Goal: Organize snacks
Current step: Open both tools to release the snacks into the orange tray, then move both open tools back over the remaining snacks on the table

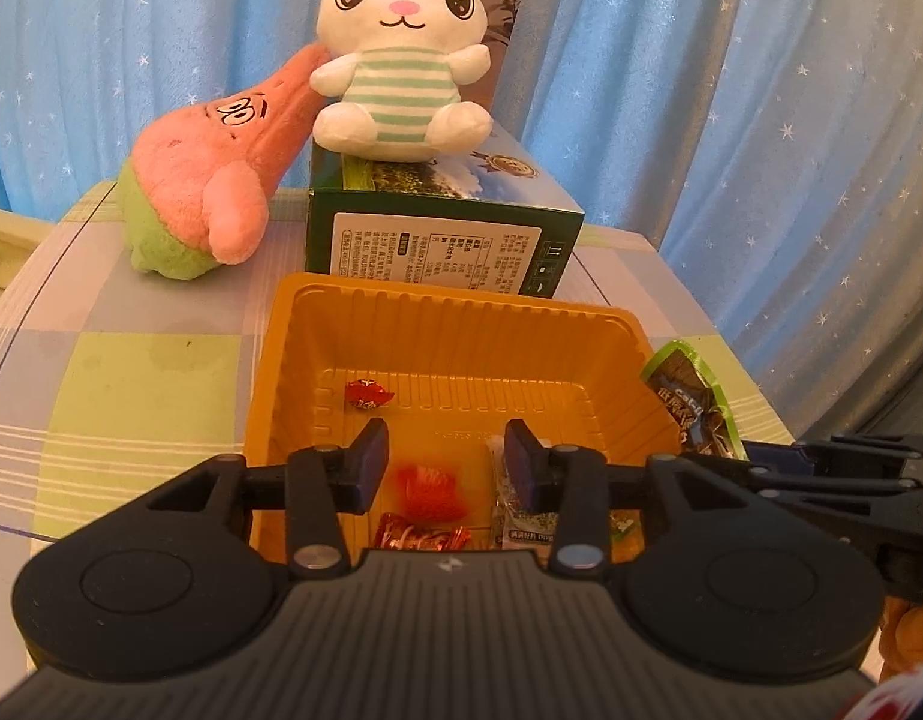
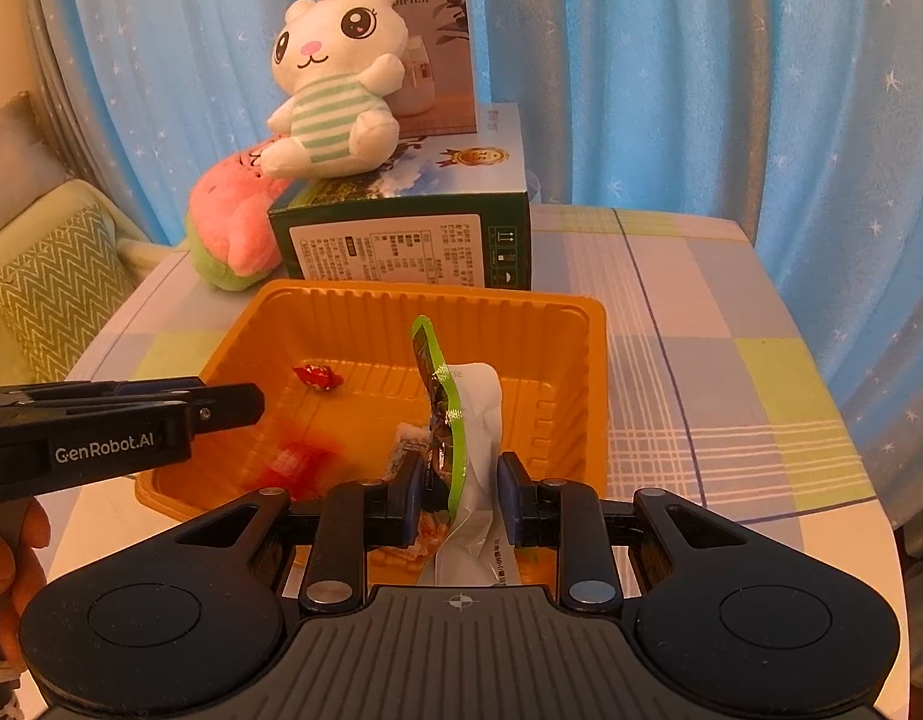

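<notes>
An orange plastic tray (image 1: 461, 330) (image 2: 353, 324) sits on the checked table and holds several snacks: a red wrapped candy (image 1: 368, 393) (image 2: 318, 377), a blurred red packet (image 1: 431, 489) (image 2: 296, 462), another red wrapper (image 1: 422, 537) and a small clear packet (image 1: 509, 504). My left gripper (image 1: 446, 468) is open and empty over the tray's near part. My right gripper (image 2: 461, 492) holds a green-edged snack pouch (image 2: 455, 420) (image 1: 695, 402) upright above the tray's near right side; the jaws stand slightly apart around it.
A green box (image 1: 437, 234) (image 2: 407, 240) stands just behind the tray with a white bunny plush (image 1: 401, 54) (image 2: 335, 90) on it. A pink and green plush (image 1: 209, 180) (image 2: 233, 228) lies to its left. Blue curtain behind; a cushion (image 2: 53, 282) at left.
</notes>
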Demonstrator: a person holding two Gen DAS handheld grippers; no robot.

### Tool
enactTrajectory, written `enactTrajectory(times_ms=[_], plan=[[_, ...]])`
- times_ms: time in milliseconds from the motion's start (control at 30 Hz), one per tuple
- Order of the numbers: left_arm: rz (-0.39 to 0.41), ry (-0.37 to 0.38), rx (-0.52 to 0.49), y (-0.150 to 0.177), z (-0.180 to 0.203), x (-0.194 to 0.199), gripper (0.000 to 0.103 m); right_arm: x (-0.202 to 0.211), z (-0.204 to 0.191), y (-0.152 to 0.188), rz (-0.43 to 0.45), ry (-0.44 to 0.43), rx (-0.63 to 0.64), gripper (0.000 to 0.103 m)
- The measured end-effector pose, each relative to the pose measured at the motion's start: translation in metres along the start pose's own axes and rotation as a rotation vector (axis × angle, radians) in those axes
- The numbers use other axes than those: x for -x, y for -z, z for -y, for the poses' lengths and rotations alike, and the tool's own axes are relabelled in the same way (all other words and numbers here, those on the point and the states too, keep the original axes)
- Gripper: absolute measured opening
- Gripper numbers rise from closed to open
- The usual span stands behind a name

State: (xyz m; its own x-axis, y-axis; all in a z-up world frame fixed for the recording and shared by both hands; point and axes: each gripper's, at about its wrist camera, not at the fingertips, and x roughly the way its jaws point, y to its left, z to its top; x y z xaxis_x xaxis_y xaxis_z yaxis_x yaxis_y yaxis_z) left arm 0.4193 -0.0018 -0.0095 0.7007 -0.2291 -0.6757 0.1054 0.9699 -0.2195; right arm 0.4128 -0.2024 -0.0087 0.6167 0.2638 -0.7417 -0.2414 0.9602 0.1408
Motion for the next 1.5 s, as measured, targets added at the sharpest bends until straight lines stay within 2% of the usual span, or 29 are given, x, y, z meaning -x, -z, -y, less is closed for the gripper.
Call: enactTrajectory(times_ms=[867, 1033, 1067, 1100, 1133, 1167, 1500], plan=[[0.002, -0.022, -0.041, 0.007, -0.005, 0.012, 0.038, -0.012, -0.003, -0.015, 0.022, -0.014, -0.051, 0.027], [-0.002, -0.026, -0.04, 0.008, -0.006, 0.012, 0.039, -0.014, 0.004, -0.019, 0.065, -0.075, -0.107, 0.027], [-0.003, -0.027, -0.041, 0.009, -0.007, 0.012, 0.039, -0.014, 0.006, -0.021, 0.07, -0.085, -0.122, 0.028], [-0.004, -0.027, -0.04, 0.009, -0.007, 0.012, 0.039, -0.014, 0.008, -0.021, 0.073, -0.084, -0.139, 0.043], [-0.005, -0.027, -0.04, 0.01, -0.007, 0.013, 0.04, -0.012, 0.01, -0.021, 0.082, -0.082, -0.159, 0.062], [-0.006, -0.027, -0.04, 0.011, -0.007, 0.013, 0.041, -0.009, 0.012, -0.02, 0.093, -0.081, -0.172, 0.065], [-0.005, -0.017, -0.025, 0.025, -0.002, 0.034, 0.048, 0.026, 0.015, 0.0, 0.093, -0.042, -0.183, 0.065]])
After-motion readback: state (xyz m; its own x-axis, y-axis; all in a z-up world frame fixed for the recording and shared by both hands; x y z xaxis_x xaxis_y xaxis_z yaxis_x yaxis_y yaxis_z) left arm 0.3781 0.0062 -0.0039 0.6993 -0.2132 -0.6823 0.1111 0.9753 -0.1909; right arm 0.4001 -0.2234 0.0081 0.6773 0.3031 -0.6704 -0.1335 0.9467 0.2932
